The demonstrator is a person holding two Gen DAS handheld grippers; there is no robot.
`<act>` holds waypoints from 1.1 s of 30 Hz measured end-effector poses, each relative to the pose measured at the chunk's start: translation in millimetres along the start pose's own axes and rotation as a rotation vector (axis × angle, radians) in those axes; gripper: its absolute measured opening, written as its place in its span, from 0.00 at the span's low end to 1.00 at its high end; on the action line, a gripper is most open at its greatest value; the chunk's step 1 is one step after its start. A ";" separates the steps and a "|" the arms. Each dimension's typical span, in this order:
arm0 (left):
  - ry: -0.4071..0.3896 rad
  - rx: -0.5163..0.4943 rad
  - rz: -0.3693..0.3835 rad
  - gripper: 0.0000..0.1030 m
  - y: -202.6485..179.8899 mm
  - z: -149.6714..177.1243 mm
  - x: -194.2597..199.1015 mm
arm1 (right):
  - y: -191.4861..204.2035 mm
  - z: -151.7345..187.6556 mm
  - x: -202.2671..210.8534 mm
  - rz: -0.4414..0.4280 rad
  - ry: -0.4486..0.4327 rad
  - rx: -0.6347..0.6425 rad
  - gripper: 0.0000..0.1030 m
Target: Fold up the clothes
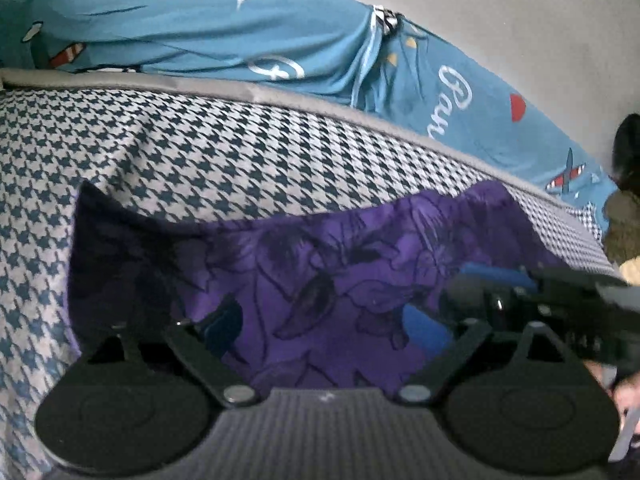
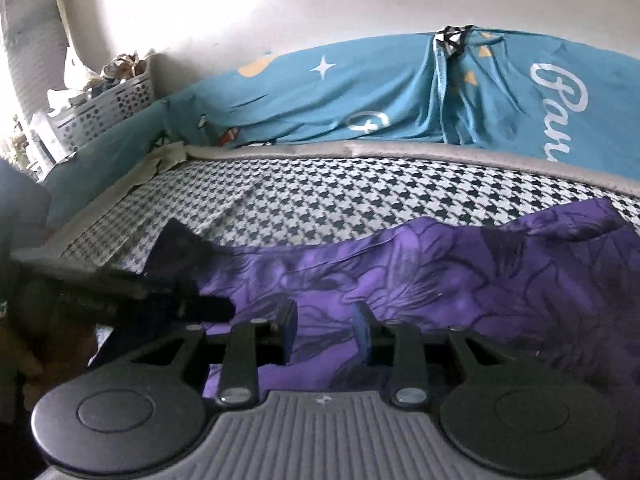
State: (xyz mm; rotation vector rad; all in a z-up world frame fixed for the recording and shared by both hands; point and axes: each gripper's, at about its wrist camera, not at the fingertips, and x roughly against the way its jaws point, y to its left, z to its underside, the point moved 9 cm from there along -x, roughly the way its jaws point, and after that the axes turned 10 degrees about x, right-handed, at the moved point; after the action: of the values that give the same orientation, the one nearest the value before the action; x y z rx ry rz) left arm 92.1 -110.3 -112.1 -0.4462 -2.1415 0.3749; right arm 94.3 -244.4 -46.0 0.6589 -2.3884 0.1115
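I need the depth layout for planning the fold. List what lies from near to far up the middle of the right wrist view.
right hand-held gripper → purple floral garment → houndstooth cover → grey edge band → blue printed sheet → white wall

Both views are dim and softly blurred, bent strongly at the edges. In the right wrist view, daylight glares white on the wall (image 2: 168, 4) at eleven o'clock.

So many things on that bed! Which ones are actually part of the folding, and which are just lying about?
Part of the folding:
- purple floral garment
- left gripper, open over it
- right gripper, open over it
- houndstooth cover it lies on

Just lying about:
- blue printed sheet
- white basket of odds and ends
- olive cloth
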 end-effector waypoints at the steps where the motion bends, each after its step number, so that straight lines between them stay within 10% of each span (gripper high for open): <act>1: 0.002 -0.003 0.001 0.92 -1.7 2.8 -2.4 | -2.8 -0.5 -3.0 0.003 0.001 -0.006 0.30; 33: 0.057 -0.166 -0.056 1.00 -29.5 41.2 -29.9 | -60.0 -13.3 -83.2 0.043 0.053 -0.151 0.23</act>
State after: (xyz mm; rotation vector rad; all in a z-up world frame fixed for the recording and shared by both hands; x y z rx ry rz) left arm 69.0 -154.0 -144.0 -0.4833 -2.1332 0.1515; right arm 186.1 -257.6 -91.7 0.5282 -2.3340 -0.0323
